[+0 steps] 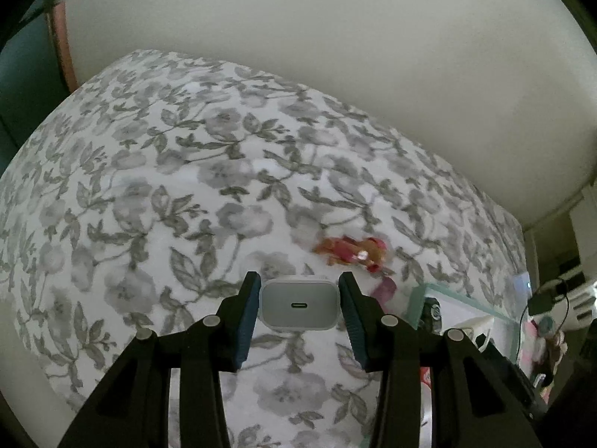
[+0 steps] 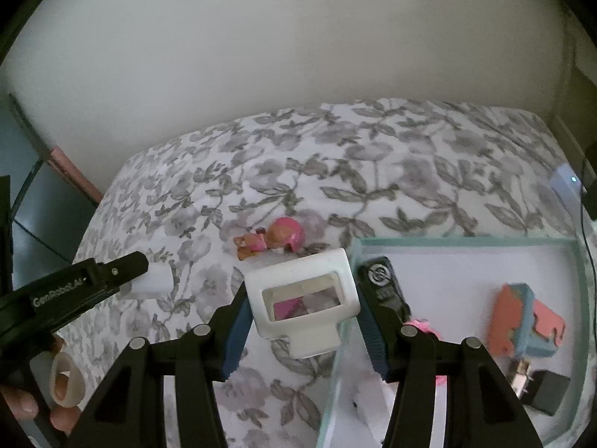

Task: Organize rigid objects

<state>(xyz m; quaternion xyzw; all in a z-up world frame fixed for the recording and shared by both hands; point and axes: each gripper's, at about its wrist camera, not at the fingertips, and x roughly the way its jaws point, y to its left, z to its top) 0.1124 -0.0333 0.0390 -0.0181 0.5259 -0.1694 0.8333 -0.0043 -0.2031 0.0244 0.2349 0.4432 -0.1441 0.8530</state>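
My left gripper (image 1: pixel 298 304) is shut on a white USB-C charger block (image 1: pixel 299 305), held above the floral bedspread (image 1: pixel 168 186). The same charger block (image 2: pixel 153 279) shows in the right wrist view, clamped by the left gripper (image 2: pixel 143 274). My right gripper (image 2: pixel 304 298) is shut on a white plastic piece with a rectangular window (image 2: pixel 304 298), held near the left rim of a white tray with teal edges (image 2: pixel 466 242). A small pink and brown toy figure (image 2: pixel 270 242) lies on the bedspread beyond both grippers; it also appears as a toy figure (image 1: pixel 354 254) in the left wrist view.
Inside the tray lie a black device (image 2: pixel 384 287), a coral and blue puzzle block (image 2: pixel 526 324), a small black plug (image 2: pixel 541 392) and a pink item (image 2: pixel 421 326). A white wall (image 2: pixel 298 56) stands behind the bed. A person's fingers (image 2: pixel 22 405) hold the left tool.
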